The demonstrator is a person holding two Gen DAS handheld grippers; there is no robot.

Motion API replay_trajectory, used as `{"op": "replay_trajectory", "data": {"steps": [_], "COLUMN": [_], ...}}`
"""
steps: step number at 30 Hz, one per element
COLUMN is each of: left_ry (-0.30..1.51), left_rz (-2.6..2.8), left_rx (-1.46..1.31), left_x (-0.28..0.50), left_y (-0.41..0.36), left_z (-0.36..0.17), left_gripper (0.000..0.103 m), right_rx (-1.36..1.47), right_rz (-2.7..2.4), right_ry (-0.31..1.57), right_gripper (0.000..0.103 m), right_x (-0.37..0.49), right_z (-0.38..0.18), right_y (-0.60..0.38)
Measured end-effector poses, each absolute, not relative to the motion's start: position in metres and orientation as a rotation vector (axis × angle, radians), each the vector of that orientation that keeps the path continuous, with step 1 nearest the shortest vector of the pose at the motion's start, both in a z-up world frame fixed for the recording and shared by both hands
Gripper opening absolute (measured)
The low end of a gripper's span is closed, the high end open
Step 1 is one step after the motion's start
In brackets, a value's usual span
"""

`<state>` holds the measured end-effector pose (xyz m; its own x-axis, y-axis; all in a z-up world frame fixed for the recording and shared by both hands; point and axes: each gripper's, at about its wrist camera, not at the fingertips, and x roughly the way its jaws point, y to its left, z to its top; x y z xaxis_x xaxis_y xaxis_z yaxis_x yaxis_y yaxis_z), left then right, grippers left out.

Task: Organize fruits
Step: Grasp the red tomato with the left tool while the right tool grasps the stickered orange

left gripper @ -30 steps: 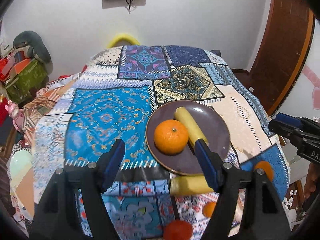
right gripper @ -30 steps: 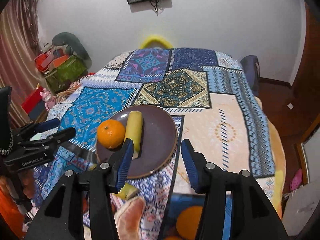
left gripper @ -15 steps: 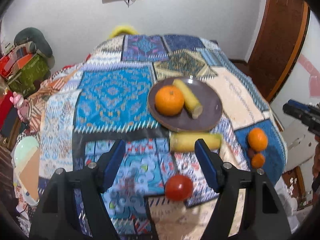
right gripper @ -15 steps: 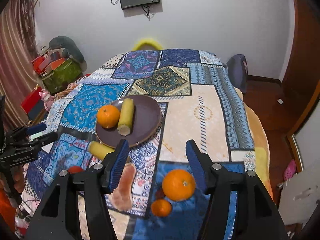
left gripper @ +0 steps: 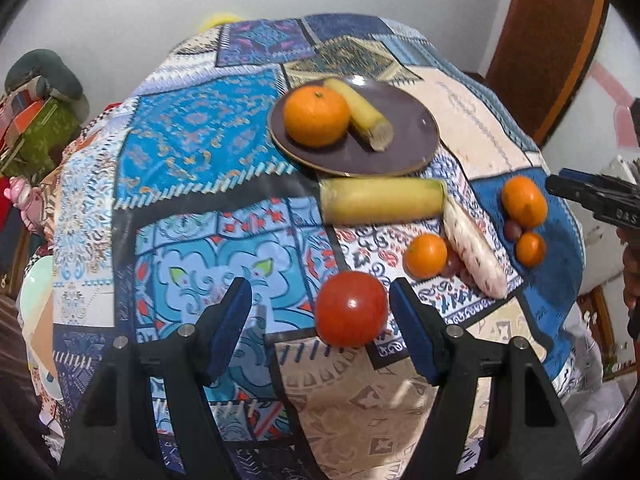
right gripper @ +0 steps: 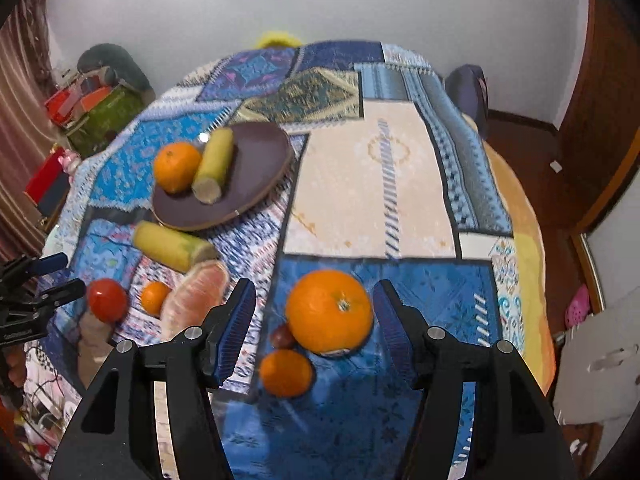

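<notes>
A dark plate (left gripper: pixel 404 148) (right gripper: pixel 260 168) holds an orange (left gripper: pixel 317 116) and a corn piece (left gripper: pixel 360 111). My left gripper (left gripper: pixel 320 312) is open, with a red tomato (left gripper: pixel 351 309) between its fingers near the right one. My right gripper (right gripper: pixel 314 310) is open around a big orange (right gripper: pixel 329 311). Loose on the cloth lie a corn cob (left gripper: pixel 382 202), a pale pink cob (left gripper: pixel 476 248), small oranges (left gripper: pixel 426 255) (right gripper: pixel 285 372) and a dark small fruit (right gripper: pixel 282 336).
The patchwork cloth (right gripper: pixel 372 184) covers the whole table and drops off at the near and right edges. Boxes and toys (right gripper: pixel 92 108) sit on the floor at the left. A wooden door (left gripper: pixel 548 40) stands at the right.
Both grippers have pulled back and dropped toward the near edge. The tomato now sits between the left fingers and the big orange between the right fingers. Both stay open.
</notes>
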<state>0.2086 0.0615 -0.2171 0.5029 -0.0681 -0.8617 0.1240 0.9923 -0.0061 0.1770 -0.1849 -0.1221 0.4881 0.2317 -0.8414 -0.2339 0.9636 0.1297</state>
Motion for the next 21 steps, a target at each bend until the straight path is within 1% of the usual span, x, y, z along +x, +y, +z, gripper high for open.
{"op": "replay_trajectory", "data": {"steps": [4,6,8,13,17,21], "left_ry": [1.07,1.092,1.113,1.141,1.142,1.138], "left_rz": [-0.132,-0.144,-0.155,-0.165,-0.187,-0.194], "left_rx": [0.064,0.06,0.067,0.065,0.035,0.053], "left_x": [0.213,0.215,0.216,0.219,0.222,0.221], "left_y": [0.056,0.054,0.051,0.049,0.049,0.047], "left_z": [-0.23,-0.237,-0.243,-0.254,-0.255,-0.254], "left_gripper": [0.071,0.069,0.063,0.058,0.049,0.047], "right_rx": [0.021,0.037,0.042,-0.008,0.003,0.029], "right_rz": [0.277,0.282,0.286,0.282,0.283,0.293], "right_ry": [1.071,1.093,1.111,1.111,1.121,1.13], "right_gripper": [0.058,0.058,0.058,0.061,0.063,0.064], "right_x": [0.183,0.186,0.187,0.187,0.192,0.195], "right_z": [-0.14,-0.149,-0.156,-0.164,-0.168,-0.171], "right_y": [-0.19,-0.191,-0.19,-0.183,-0.184,-0.184]}}
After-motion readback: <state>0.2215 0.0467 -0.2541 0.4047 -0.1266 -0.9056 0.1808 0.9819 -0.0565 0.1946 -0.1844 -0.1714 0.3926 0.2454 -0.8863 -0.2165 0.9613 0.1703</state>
